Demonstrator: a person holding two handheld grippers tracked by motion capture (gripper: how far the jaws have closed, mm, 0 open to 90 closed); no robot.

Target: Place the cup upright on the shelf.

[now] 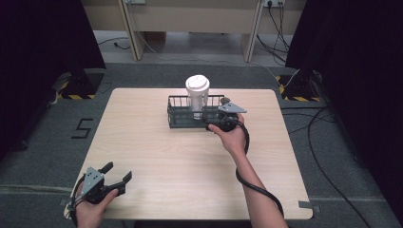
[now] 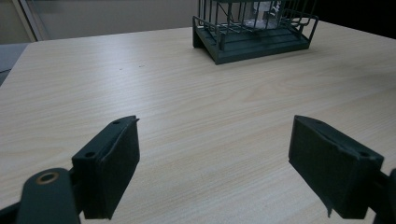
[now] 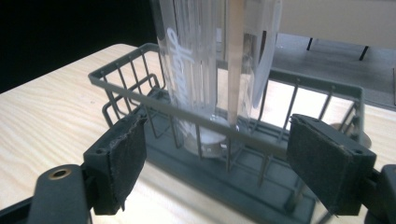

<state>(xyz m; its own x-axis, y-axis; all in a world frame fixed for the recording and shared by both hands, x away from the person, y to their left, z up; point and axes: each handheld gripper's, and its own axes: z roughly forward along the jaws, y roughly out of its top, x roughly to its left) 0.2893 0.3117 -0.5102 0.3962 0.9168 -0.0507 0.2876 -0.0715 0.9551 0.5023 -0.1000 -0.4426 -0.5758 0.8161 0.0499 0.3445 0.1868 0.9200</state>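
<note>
Upright, clear ribbed tumbler [image 3: 205, 70] with white lid in dark wire basket [image 3: 140, 74]; right hand-held gripper [image 3: 215, 163] jaws apart, unclamped.

cup [image 1: 197, 92] upright in rack [image 1: 178, 116] | right gripper [image 1: 219, 119] at rack | left gripper [image 1: 118, 173] apart

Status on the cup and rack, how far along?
Done: the clear cup with white lid stands upright inside the dark wire rack. In hand: the right gripper sits at the rack's near rail, fingers apart, gripping nothing. The left gripper rests open at the table's near corner. Left: closing on something.
</note>
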